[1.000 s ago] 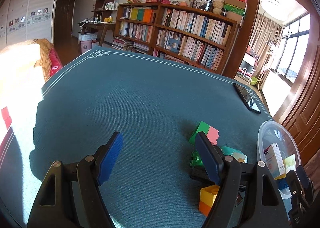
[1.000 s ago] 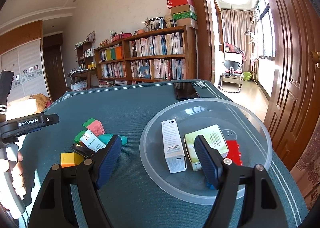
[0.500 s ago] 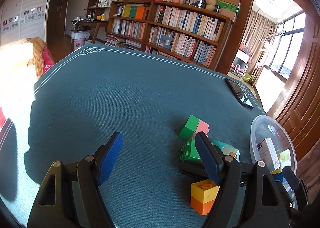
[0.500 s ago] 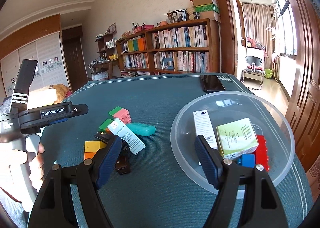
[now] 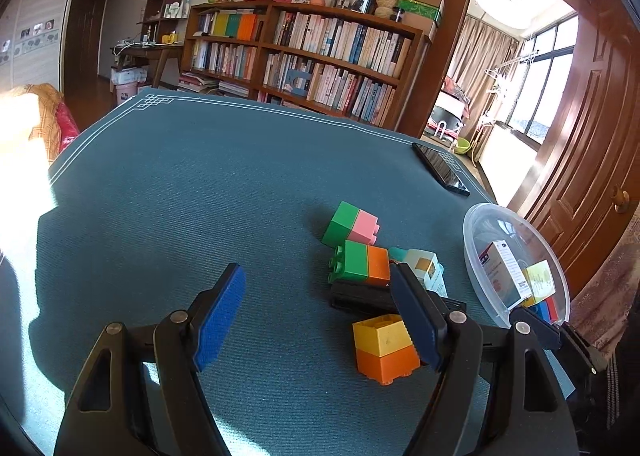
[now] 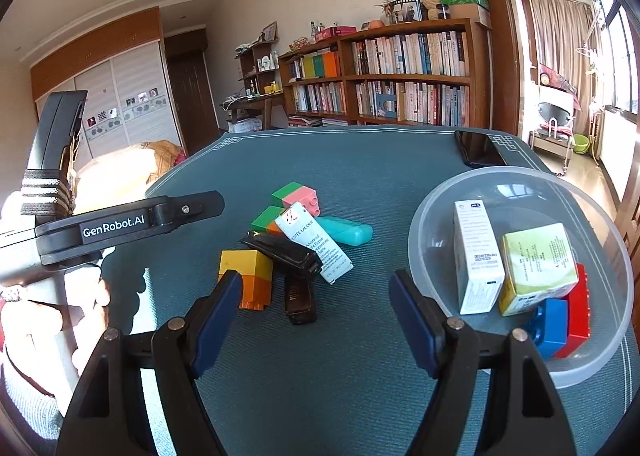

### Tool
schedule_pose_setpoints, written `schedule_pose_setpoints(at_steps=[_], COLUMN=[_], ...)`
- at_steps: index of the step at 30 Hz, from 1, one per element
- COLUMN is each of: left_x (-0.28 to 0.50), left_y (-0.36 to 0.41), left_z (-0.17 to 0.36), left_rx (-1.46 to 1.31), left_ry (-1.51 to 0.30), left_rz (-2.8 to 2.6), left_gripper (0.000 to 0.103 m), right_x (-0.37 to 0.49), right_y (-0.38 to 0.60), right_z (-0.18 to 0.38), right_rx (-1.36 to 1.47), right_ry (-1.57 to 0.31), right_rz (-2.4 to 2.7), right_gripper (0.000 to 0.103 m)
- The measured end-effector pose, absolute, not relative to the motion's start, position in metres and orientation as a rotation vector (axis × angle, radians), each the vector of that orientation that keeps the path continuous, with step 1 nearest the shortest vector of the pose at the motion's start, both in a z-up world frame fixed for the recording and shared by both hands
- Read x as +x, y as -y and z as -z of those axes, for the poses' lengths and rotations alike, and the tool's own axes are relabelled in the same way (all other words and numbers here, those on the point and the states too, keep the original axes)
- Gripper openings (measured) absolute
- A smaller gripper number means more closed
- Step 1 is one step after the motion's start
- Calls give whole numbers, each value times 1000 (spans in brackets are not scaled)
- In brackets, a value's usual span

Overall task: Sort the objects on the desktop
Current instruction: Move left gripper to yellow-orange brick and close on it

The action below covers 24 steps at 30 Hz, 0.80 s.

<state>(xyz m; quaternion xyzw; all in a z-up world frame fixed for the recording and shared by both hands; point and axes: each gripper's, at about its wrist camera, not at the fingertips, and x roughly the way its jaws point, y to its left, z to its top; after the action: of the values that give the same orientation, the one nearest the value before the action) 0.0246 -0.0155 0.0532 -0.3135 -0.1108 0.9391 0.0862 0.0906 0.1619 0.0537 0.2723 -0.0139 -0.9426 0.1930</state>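
Note:
A pile lies on the teal table mat: a yellow-orange block (image 5: 385, 348) (image 6: 248, 276), a green-orange block (image 5: 360, 267), a green-pink block (image 5: 351, 223) (image 6: 298, 195), a white carton (image 6: 314, 243), a teal case (image 6: 347, 230) and a black clip-like object (image 6: 288, 256). The clear bowl (image 6: 436, 199) (image 5: 472, 252) holds two cartons, a blue block (image 6: 554, 322) and a red block (image 6: 578, 310). My left gripper (image 5: 320, 320) is open and empty, left of the pile. My right gripper (image 6: 316, 316) is open and empty, in front of the pile, left of the bowl.
A black phone (image 5: 440, 173) (image 6: 478, 149) lies near the table's far right edge. A bookshelf (image 5: 304, 59) stands behind the table. A wooden door (image 5: 580, 159) is to the right. The left gripper's body (image 6: 120, 223) shows at the left of the right wrist view.
My right gripper has swung left from over the bowl toward the pile. My left gripper has drawn back, bringing the pile further into view. Both stay open.

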Motion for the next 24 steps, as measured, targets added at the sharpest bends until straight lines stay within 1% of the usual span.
schedule_pose_setpoints(at_steps=[4, 8, 13, 21, 24], left_x=[29, 31, 33, 36, 37], left_y=[23, 21, 12, -11, -17], left_z=[-52, -50, -47, -44, -43], left_rx=[-927, -932, -937, -948, -949], left_ry=[369, 365, 320, 198, 179], left_rz=[-2784, -2769, -2742, -2704, -2697], left_gripper=[78, 78, 78, 78, 78], right_x=[89, 84, 84, 84, 81], right_y=[-163, -169, -168, -165, -162], right_z=[-51, -49, -49, -47, -44], right_rx=[787, 818, 831, 851, 894], right_ry=[61, 102, 99, 68, 24], right_rz=[2621, 2602, 2598, 2565, 2543], right_gripper=[79, 79, 79, 79, 79])
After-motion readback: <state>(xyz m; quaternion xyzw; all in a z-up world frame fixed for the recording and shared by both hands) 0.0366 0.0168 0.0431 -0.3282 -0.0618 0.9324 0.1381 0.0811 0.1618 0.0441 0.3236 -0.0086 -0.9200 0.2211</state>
